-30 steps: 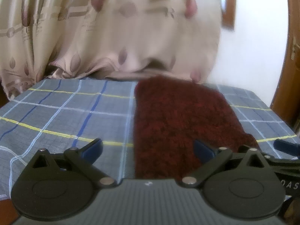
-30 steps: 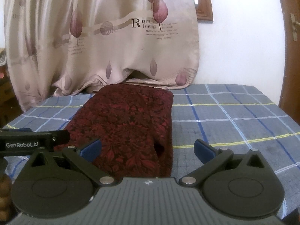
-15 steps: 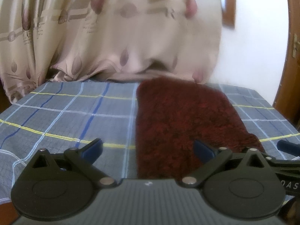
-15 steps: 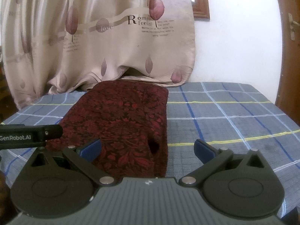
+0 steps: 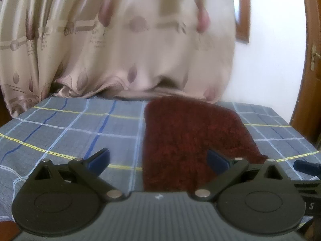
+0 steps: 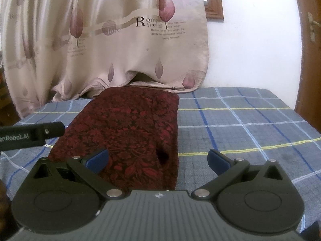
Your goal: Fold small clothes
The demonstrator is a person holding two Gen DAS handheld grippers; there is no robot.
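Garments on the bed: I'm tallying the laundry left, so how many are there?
1: a dark red garment lying flat on the checked bedspread, ahead of both open grippers. Anything beneath it or off-frame is hidden.

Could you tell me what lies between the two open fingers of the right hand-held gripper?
In the right wrist view, the near right edge of the dark red garment and a strip of plaid cloth lie between the right hand-held gripper's fingers.

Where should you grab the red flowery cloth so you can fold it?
Probably at its near end. The dark red floral garment lies flat as a long strip pointing away, so each open tool, left tool and right tool, can pinch a near corner from the front and carry it toward the far edge.
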